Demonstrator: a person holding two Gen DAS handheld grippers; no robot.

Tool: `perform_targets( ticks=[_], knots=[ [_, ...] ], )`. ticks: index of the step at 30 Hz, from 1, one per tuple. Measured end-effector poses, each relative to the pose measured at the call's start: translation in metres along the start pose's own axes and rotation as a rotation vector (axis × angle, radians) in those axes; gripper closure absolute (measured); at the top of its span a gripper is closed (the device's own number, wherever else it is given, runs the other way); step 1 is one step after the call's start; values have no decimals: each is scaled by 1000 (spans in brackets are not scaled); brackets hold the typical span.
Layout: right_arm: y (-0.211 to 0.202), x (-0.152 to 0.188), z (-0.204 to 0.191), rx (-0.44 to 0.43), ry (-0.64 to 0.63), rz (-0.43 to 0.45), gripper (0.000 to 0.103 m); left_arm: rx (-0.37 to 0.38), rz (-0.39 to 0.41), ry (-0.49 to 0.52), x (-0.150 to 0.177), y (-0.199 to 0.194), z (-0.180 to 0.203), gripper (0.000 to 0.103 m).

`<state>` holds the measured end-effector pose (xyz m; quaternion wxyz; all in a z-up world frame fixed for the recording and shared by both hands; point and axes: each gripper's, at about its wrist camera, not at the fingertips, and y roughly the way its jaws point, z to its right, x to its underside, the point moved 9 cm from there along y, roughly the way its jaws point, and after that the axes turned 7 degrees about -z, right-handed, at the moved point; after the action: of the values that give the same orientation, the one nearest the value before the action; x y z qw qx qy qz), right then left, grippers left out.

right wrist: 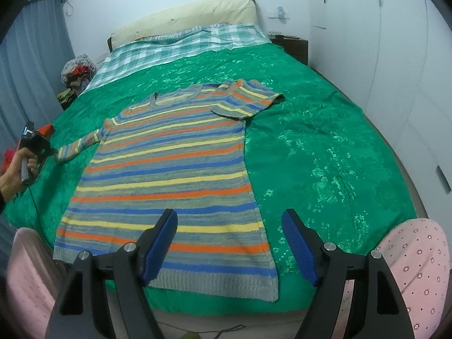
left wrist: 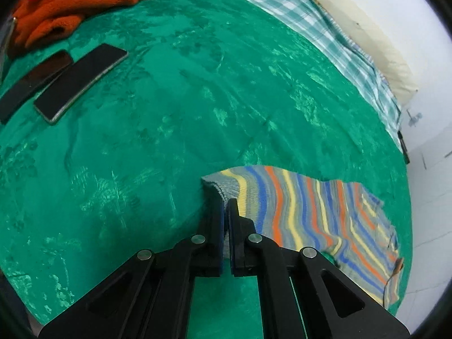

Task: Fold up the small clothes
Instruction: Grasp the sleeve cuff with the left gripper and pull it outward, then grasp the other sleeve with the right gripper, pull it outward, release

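Green satin spread (right wrist: 325, 147) covers the bed I'm working over, with a checked sheet (right wrist: 180, 45) and a cream pillow (right wrist: 186, 17) up at the head, white walls around. My striped sweater (right wrist: 169, 169) lies flat across the spread, hem toward me, blue, orange and yellow bands on grey. Its far sleeve (right wrist: 248, 101) is folded in over the chest; the other sleeve (right wrist: 82, 147) stretches out sideways to my left gripper (left wrist: 226, 206), whose jaws are clenched on the ribbed cuff (left wrist: 217, 186). In the right wrist view I see that gripper at the sleeve's end, a hand (right wrist: 25, 163) wrapped round its handle. My right gripper (right wrist: 228, 243) hangs over the hem with its blue pads (right wrist: 161, 248) spread wide, released, nothing between them, not touching the knit as far as I can tell. Left wrist view also gives me two phones (left wrist: 79, 82) lying side by side on the spread, and past them an orange fleece (left wrist: 84, 2) heaped with something red. Pink dotted cloth (right wrist: 409, 260) shows at both lower corners beside my right gripper
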<state>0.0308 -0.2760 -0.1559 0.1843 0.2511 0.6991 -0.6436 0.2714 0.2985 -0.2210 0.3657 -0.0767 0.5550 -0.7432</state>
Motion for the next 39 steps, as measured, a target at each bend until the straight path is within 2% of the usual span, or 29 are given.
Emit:
perform_targets(
  ticks=[1,3,4,5,6,7,8,9,10,11,14,16,18,20,22,24,26,27,28,30,33,35,37,39],
  knots=[
    [0,0,-1,1,-7,0,27,4,-12,10,0,3,2,98],
    [1,0,-4,1,-17,-4,27,16,-39,41,7,10,4,77],
    [3,1,-5,-1,-22,-9,27,28,-38,47,9,12,5,43],
    [5,1,-7,-3,-27,-16,27,28,-28,45,12,11,5,19],
    [7,2,-8,-4,-34,-24,27,18,6,37,12,11,4,13],
    [8,3,-11,-4,-41,-30,27,15,13,33,13,14,4,15],
    [10,4,-12,-3,-49,-35,27,15,-8,24,15,22,3,36],
    [11,4,-15,0,-59,-40,27,17,-37,14,19,28,2,64],
    [12,5,-17,2,-69,-45,27,15,-92,8,24,39,2,97],
    [14,6,-19,3,-77,-49,27,-2,-96,11,26,41,2,102],
    [16,6,-23,4,-92,-55,27,-171,23,113,28,17,5,103],
    [15,6,-24,2,-94,-50,27,-253,23,104,30,18,-9,103],
    [15,6,-22,5,-88,-48,27,-258,-8,68,30,27,-22,103],
    [18,6,-19,4,-82,-56,27,-275,-4,78,29,29,-20,101],
    [19,6,-17,0,-74,-67,27,-303,-13,92,30,31,-16,94],
    [19,0,-13,-32,-58,-80,27,-301,-23,106,34,26,-13,82],
    [14,-25,-2,-57,-76,-62,27,-320,-10,123,40,13,-11,39],
    [11,-41,4,-44,-111,-48,27,-330,31,143,45,-1,-9,33],
    [10,-56,10,-22,-155,-35,23,-328,62,162,50,-11,-9,27],
    [17,-95,25,58,-294,-32,15,-302,99,205,67,-33,-1,25],
    [62,-141,30,161,-528,-74,15,-246,109,225,99,-54,7,25],
    [99,-154,19,153,-635,-132,15,-215,102,217,115,-57,12,25],
    [146,-162,-3,83,-697,-210,17,-181,87,199,138,-63,12,25],
    [192,-172,-18,98,-730,-229,17,-166,67,193,151,-64,12,25]
  ],
)
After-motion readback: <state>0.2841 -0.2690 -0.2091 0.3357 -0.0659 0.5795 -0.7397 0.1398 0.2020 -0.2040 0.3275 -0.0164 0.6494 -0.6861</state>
